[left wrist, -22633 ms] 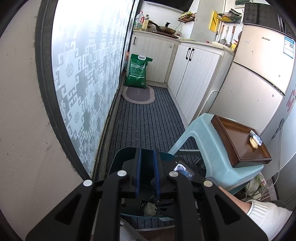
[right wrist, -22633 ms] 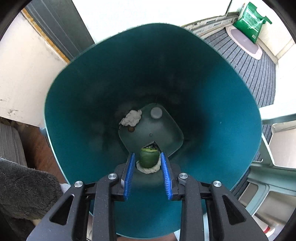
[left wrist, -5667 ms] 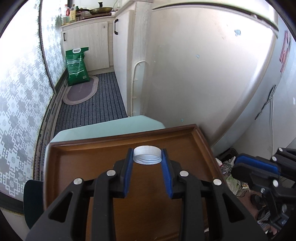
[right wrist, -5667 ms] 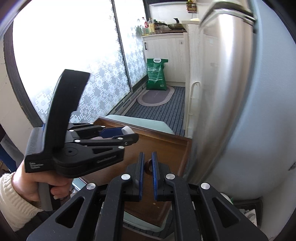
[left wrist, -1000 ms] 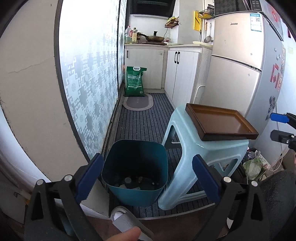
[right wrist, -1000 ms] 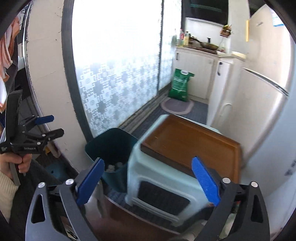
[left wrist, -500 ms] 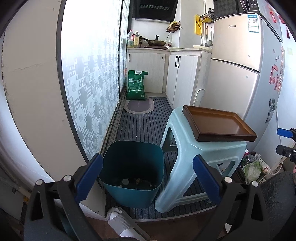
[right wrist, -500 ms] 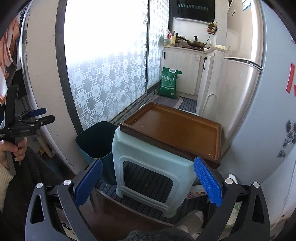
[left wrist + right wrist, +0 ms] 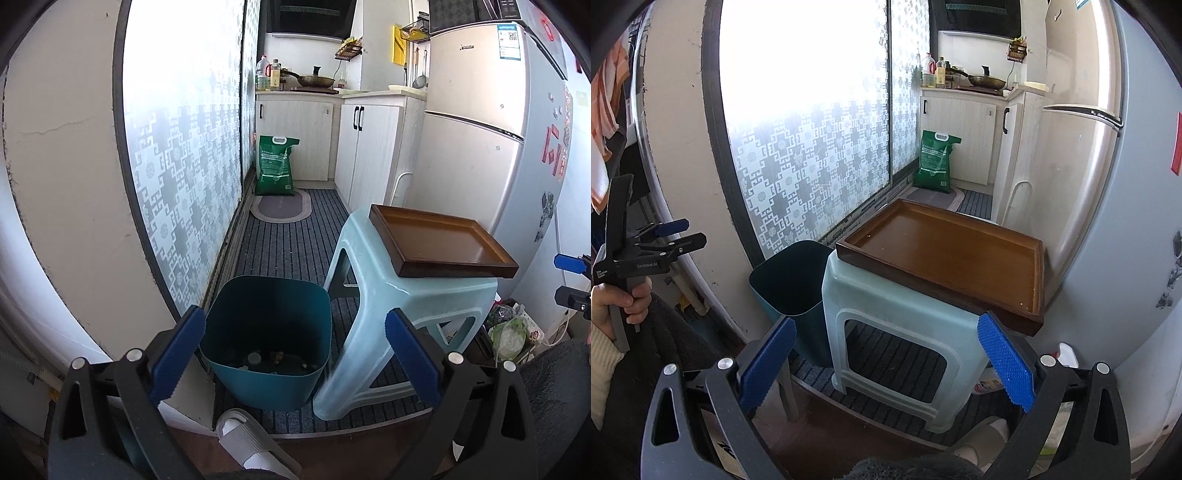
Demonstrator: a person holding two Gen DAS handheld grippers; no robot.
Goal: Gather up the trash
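**Left wrist view: trash is in the bin, both grippers open wide**

I see the big fridge first, with a blue and white sticker too small to read. Next is the pale stool with the brown tray on top. The teal bin stands just beside the stool. Only this view looks down inside it, where small bits of trash lie at the bottom. My left gripper is spread wide, holding nothing.

The right view hides the bin's inside. It shows my hand holding the left gripper, with tiny unclear writing. My right gripper is spread wide too, and empty.
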